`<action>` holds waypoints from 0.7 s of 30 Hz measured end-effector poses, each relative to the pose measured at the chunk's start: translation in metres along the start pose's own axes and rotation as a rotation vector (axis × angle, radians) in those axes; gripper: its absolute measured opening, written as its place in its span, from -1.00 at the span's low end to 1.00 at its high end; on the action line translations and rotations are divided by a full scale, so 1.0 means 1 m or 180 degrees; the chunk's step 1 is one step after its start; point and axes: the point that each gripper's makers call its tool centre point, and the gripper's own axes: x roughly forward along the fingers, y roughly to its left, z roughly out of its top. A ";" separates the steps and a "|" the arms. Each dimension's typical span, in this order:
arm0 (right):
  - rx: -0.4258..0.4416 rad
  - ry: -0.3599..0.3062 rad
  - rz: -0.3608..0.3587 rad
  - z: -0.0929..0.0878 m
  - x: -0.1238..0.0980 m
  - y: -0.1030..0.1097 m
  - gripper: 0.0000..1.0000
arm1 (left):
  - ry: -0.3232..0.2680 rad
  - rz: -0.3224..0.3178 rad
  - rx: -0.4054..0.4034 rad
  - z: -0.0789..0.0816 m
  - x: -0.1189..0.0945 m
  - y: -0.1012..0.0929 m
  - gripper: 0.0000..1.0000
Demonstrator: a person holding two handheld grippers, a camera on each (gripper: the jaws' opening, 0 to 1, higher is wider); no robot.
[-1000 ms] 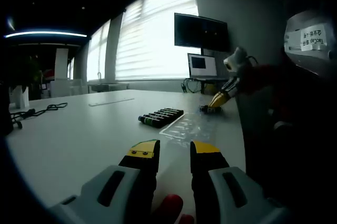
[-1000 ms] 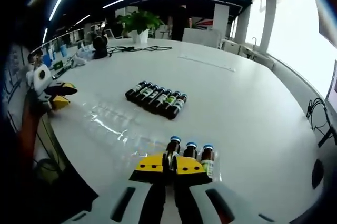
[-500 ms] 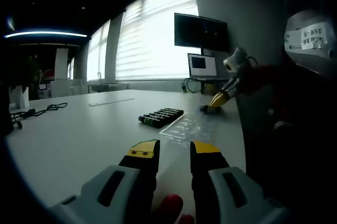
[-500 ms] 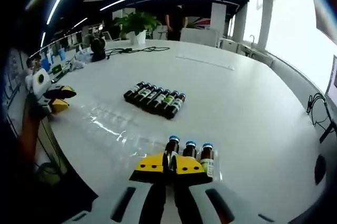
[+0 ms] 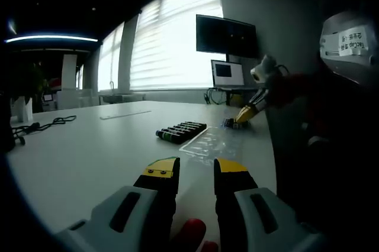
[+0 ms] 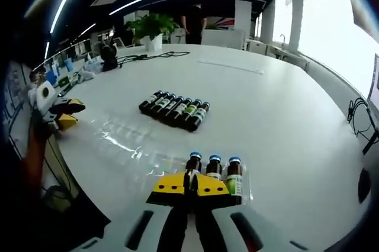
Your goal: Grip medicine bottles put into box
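A row of several dark medicine bottles (image 6: 175,110) lies on the white table (image 6: 266,116); the same row of bottles (image 5: 181,131) is seen from the other side. A clear plastic box tray (image 6: 127,142) lies nearer me, also seen as the tray (image 5: 213,141). Three blue-capped bottles (image 6: 214,169) stand side by side in its near end. My right gripper (image 6: 191,184) is shut on the leftmost bottle (image 6: 193,166). The right gripper (image 5: 246,112) also shows at the tray's far end. My left gripper (image 5: 196,169) hovers open and empty above the table, and the left gripper (image 6: 66,111) appears by the table edge.
A black cable (image 5: 44,125) lies at the table's far left. A potted plant (image 6: 155,27) and desk clutter (image 6: 89,63) sit at the far side. Monitors (image 5: 227,57) stand by the blinds. A person's sleeve (image 5: 323,116) fills the right side.
The right gripper view has shifted slightly; bottles, tray and both grippers stand as before.
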 end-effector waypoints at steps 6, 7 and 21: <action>-0.0087 -0.0002 -0.0003 0.003 -0.001 0.001 -0.97 | 0.0001 0.0002 0.0001 0.000 0.000 0.000 -0.65; -0.0112 -0.0020 -0.0008 0.004 -0.001 0.001 -0.97 | 0.0001 0.0003 0.0001 0.000 0.000 0.000 -0.65; -0.0290 -0.0415 0.0002 0.033 0.001 0.001 -0.94 | 0.0001 0.0004 0.0003 0.000 0.000 0.001 -0.65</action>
